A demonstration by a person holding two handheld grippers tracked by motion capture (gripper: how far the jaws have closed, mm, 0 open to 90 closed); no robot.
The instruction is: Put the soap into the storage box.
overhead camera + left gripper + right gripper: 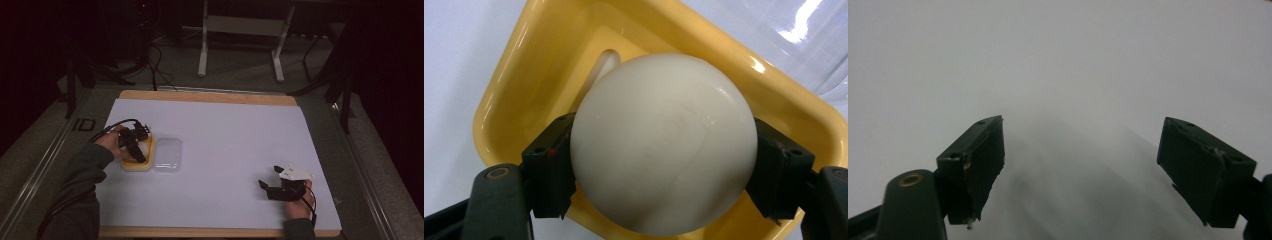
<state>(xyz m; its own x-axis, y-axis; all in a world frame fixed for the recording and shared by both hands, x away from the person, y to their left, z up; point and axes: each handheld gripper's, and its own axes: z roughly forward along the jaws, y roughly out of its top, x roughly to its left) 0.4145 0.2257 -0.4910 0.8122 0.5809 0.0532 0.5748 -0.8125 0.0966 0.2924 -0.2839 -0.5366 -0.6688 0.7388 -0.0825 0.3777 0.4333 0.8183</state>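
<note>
Between the two black jaws of the left tool a white ball is sitting, gripped at its widest girth, one pad pressing on each side. Directly below and beyond the tool a yellow tray is lying under the ball; whether the ball is touching it I cannot tell. Just beside the tray, a clear lid is resting on the surface. Well apart, the right tool is hovering over the bare surface, jaws spread wide and holding nothing, so the left hand is plainly nearer.
</note>
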